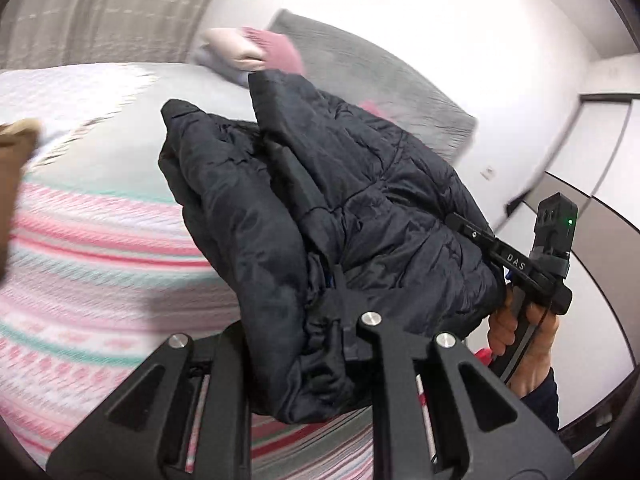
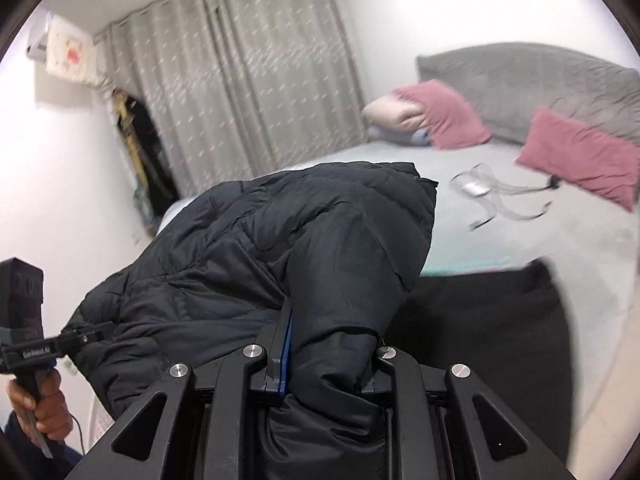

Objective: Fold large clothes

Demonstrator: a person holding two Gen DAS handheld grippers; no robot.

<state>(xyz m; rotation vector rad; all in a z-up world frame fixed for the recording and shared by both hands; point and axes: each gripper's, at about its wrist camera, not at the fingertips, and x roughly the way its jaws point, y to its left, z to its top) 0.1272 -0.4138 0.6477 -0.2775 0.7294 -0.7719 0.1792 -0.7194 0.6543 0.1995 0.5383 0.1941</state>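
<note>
A black puffer jacket (image 1: 320, 208) hangs bunched between my two grippers above the bed. My left gripper (image 1: 324, 300) is shut on a thick fold of it, fingers mostly buried in fabric. My right gripper (image 2: 320, 352) is shut on another bunched fold of the same jacket (image 2: 280, 248); one finger (image 2: 285, 344) with a blue pad shows against the cloth. In the left wrist view the right gripper (image 1: 472, 232) reaches into the jacket's right side. In the right wrist view the left gripper (image 2: 96, 334) enters the jacket from the left.
The bed has a grey sheet (image 2: 520, 216) and a pink, white and green striped blanket (image 1: 100, 248). Pink pillows (image 2: 580, 156) and a grey headboard (image 2: 520, 80) stand at the far end. A black cloth (image 2: 480, 320) lies on the bed. Grey curtains (image 2: 240, 80) hang behind.
</note>
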